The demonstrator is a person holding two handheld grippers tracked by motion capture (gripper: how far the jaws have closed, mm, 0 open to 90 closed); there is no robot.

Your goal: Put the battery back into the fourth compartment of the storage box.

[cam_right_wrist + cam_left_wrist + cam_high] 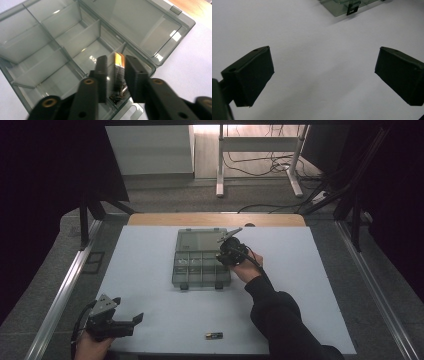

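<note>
My right gripper clamped a battery over the organiser box; released off-centre, it risked straddling a divider. Left gripper stood apart.

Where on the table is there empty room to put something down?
There is plenty of bare white table between the open clear grey plastic compartment box and the left hand-held gripper, and along the far right side. It is crowded where the right hand-held gripper is over the box. A small battery lies near the front edge.
</note>
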